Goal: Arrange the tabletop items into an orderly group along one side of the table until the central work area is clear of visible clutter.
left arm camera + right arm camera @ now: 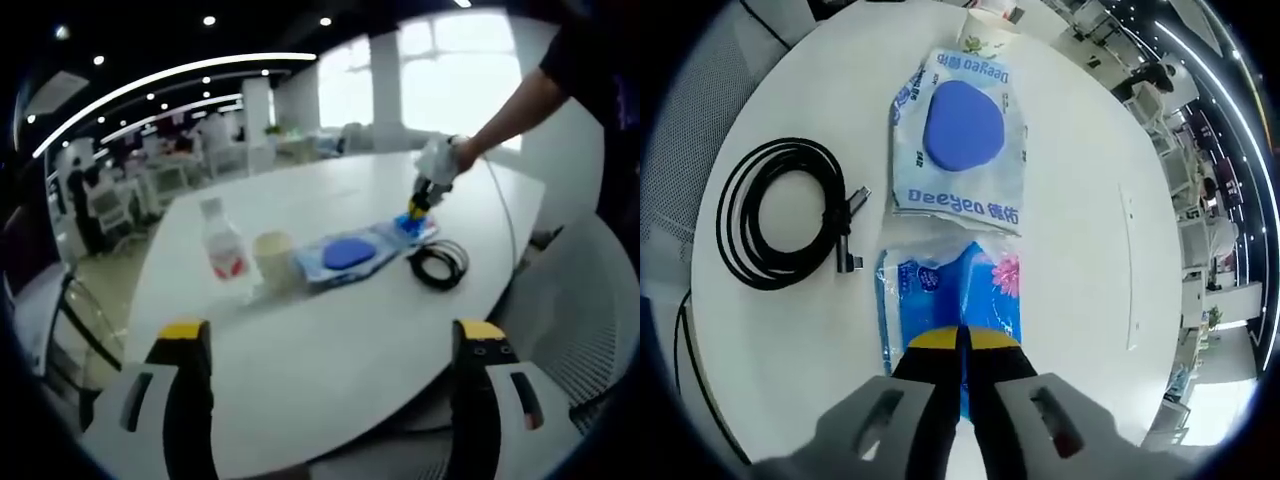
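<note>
Right gripper (962, 345) jaws together, pinching the near edge of the blue tissue pack (950, 290) flat on the surface (1080, 200). Soft, light, crinkly film; it will slide or lift easily, though a thin edge grip may slip, so a hold further in on the body looks safer. Just beyond, touching or nearly so, lies the wipes pack (958, 140): flexible, heavier. Cable (780, 212) coiled beside it, floppy; take it across the loop. Cup (272, 258) and bottle (224, 250) stand past the wipes, bottle probably light. Left gripper (330, 345) jaws apart, empty, held back from the row.
</note>
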`<action>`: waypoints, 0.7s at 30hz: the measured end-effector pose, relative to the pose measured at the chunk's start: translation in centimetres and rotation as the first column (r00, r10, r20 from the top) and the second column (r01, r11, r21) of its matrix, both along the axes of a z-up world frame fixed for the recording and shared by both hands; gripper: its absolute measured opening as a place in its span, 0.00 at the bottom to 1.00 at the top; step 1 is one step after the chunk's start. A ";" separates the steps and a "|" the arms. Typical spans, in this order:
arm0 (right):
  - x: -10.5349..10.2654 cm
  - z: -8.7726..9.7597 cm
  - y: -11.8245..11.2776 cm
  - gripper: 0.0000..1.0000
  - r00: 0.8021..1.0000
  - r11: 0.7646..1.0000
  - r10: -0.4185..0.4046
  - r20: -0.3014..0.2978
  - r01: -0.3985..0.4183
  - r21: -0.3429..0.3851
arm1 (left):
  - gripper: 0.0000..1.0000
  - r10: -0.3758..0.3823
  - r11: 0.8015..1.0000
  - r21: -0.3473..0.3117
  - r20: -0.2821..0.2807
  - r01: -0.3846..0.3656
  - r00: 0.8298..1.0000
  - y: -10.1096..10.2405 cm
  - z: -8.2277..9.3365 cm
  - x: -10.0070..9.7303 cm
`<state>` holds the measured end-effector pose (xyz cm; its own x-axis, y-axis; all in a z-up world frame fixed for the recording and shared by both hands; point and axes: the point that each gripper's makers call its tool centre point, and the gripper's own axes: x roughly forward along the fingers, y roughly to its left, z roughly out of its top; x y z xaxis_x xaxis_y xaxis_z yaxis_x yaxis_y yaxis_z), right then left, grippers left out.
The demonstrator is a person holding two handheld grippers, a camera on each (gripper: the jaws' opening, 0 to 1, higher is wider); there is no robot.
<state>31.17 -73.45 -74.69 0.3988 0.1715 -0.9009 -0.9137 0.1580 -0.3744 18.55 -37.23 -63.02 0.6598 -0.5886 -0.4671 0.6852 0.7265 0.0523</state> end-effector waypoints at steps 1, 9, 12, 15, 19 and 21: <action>0.1 0.0 -0.1 0.00 1.000 1.000 -0.004 0.000 0.004 0.003 | 0.97 0.000 1.000 0.000 0.001 0.000 1.000 0.0 0.0 0.0; 0.6 0.2 -0.3 0.00 0.987 0.984 -0.159 -0.026 0.161 0.072 | 0.96 -0.002 1.000 0.003 0.000 0.002 1.000 0.0 0.0 0.0; 0.7 0.4 -0.4 0.00 0.979 0.975 -0.203 -0.031 0.205 0.091 | 0.96 -0.002 1.000 0.003 0.000 0.002 1.000 0.0 -0.1 0.0; 1.0 0.5 -0.5 0.00 0.967 0.960 -0.251 -0.042 0.254 0.113 | 0.95 0.000 1.000 0.005 -0.001 0.000 1.000 0.1 -0.1 0.0; 1.0 0.6 -0.4 0.00 0.950 0.939 -0.306 -0.064 0.312 0.143 | 0.95 0.001 1.000 0.008 -0.005 -0.001 1.000 0.1 -0.2 0.0; 0.8 0.6 -0.4 0.00 0.953 0.943 -0.297 -0.062 0.303 0.136 | 0.95 0.001 1.000 0.008 -0.004 -0.001 1.000 0.1 -0.2 0.0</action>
<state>31.98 -73.83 -74.12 0.4158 0.1765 -0.8922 -0.8293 0.4763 -0.2923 18.56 -37.14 -63.21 0.6583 -0.5844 -0.4744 0.6850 0.7264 0.0556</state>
